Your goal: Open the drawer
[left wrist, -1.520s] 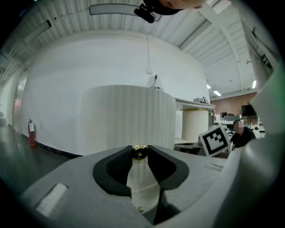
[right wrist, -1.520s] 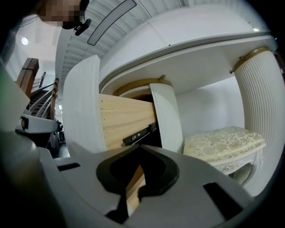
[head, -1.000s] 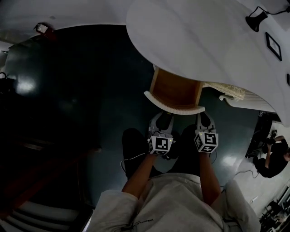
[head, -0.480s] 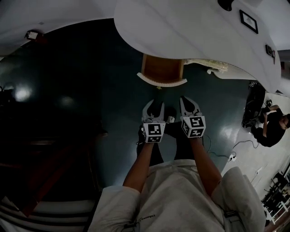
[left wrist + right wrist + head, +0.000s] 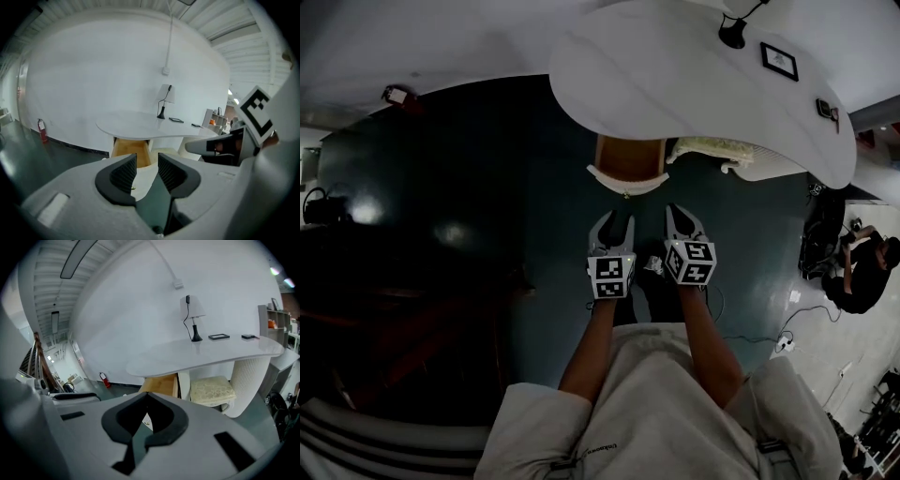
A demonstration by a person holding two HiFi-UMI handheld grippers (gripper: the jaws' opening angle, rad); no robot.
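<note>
The drawer [image 5: 628, 161] stands pulled out from under the white desk [image 5: 675, 75], with its wooden inside showing behind a white curved front. It also shows in the left gripper view, drawer [image 5: 131, 149], and in the right gripper view, drawer [image 5: 161, 385]. Both grippers hang in the air in front of it, apart from it and pointing towards it. My left gripper [image 5: 612, 225] is open with nothing between its ribbed pads [image 5: 124, 172]. My right gripper [image 5: 680, 217] is shut, its tips meeting and holding nothing; the right gripper view shows this too [image 5: 146, 397].
A black lamp [image 5: 192, 322] and a small frame [image 5: 778, 61] stand on the desk. A cushioned stool [image 5: 211, 390] sits under it right of the drawer. A person [image 5: 862, 272] and floor cables [image 5: 783, 342] are far right. The dark floor [image 5: 469, 187] spreads left; a fire extinguisher [image 5: 42, 129] stands by the wall.
Both grippers have risen and drawn back from the drawer, which now looks smaller and farther off. The drawer stays pulled out; the jaws stand as before.
</note>
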